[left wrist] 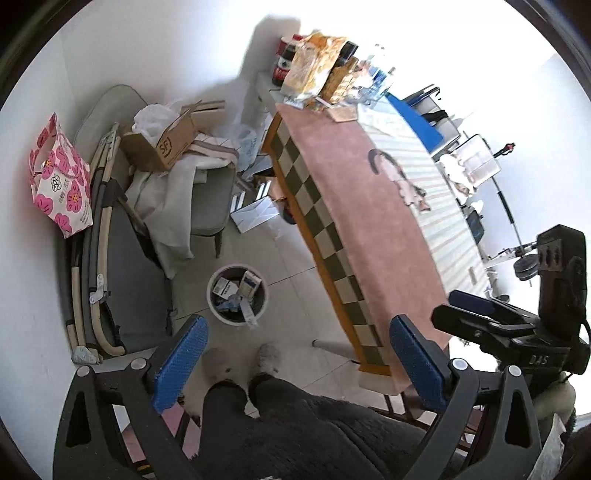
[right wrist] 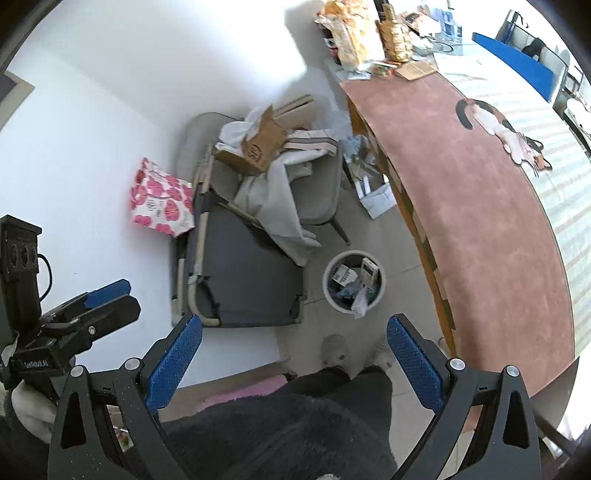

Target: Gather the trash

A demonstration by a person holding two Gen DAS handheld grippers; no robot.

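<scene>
A white round trash bin (left wrist: 237,295) stands on the tiled floor beside the table; it holds small boxes and wrappers. It also shows in the right wrist view (right wrist: 354,286). My left gripper (left wrist: 295,363) is open and empty, held high above the floor near the bin. My right gripper (right wrist: 293,360) is open and empty, also held high above the floor. Each gripper shows in the other's view: the right one (left wrist: 476,314) and the left one (right wrist: 96,306). Snack bags and wrappers (left wrist: 317,70) lie at the table's far end (right wrist: 369,33).
A long table with a pink cat mat (left wrist: 369,206) runs along the right. A chair with a cardboard box (left wrist: 166,144) and cloths, a folded cot (right wrist: 240,273) and a pink flowered bag (left wrist: 61,181) stand by the wall. The person's legs and slippers (left wrist: 240,362) are below.
</scene>
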